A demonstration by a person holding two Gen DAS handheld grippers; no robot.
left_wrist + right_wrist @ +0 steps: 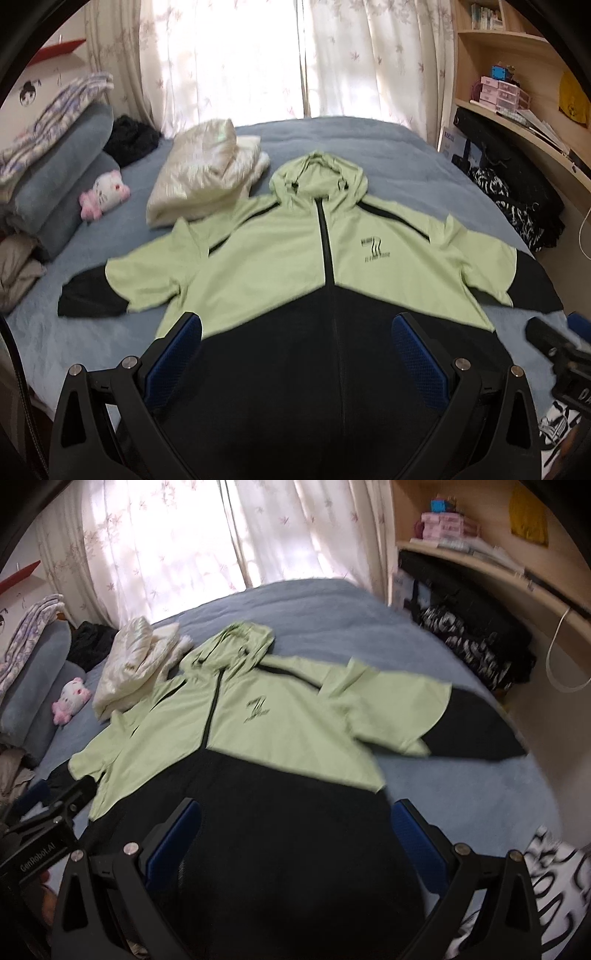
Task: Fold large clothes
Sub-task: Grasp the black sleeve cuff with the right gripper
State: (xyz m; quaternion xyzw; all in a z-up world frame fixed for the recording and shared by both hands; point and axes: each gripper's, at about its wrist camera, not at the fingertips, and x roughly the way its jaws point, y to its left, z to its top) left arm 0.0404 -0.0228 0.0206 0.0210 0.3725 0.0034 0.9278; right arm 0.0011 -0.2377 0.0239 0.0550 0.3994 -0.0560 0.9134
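Blue-sheeted bed (369, 140) is carrying the lime-green and black zip hooded jacket (280, 251) front-up, sleeves outspread for folding, while I am hovering left gripper (295, 354) and right gripper (295, 838), both released, over its hem.

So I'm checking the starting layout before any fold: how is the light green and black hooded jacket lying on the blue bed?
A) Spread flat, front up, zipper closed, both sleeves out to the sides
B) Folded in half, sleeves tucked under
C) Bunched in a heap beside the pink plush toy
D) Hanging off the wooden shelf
A: the light green and black hooded jacket lies flat on the blue bed, zipper up the middle, a sleeve spread to each side.
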